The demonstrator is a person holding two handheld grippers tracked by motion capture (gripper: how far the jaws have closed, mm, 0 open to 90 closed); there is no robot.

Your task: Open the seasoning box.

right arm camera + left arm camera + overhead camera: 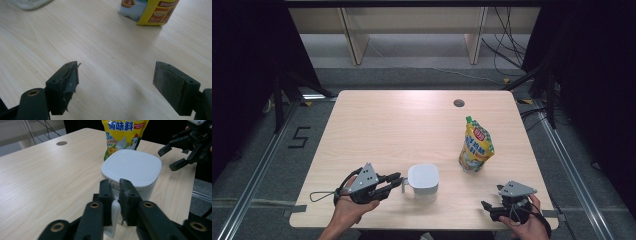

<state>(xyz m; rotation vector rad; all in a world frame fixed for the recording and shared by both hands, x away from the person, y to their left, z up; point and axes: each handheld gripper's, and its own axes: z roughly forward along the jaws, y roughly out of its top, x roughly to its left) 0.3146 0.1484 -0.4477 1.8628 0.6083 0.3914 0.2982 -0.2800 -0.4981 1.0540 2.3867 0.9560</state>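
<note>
From the high view, a white lidded cup (423, 181) stands near the person's edge of the light wooden table (377, 125). The left gripper (393, 181) lies just to the cup's left, its jaws reaching the small handle on that side. A yellow seasoning pouch (476, 146) stands upright beyond the cup and to its right, apart from it. The right gripper (490, 207) sits low over the table edge, well to the right of the cup and nearer the person than the pouch.

In the left gripper view, the left gripper (115, 195) has its jaws pinched on the cup's thin white handle (114, 217), with the cup (131, 171) directly ahead and the pouch (123, 136) behind it. The right gripper (172, 157) shows beyond the cup to the right, jaws apart.

In the right gripper view, the right gripper (116, 85) holds its jaws spread wide over bare table (105, 45), gripping nothing. The pouch's base (150, 12) stands ahead of them.
</note>
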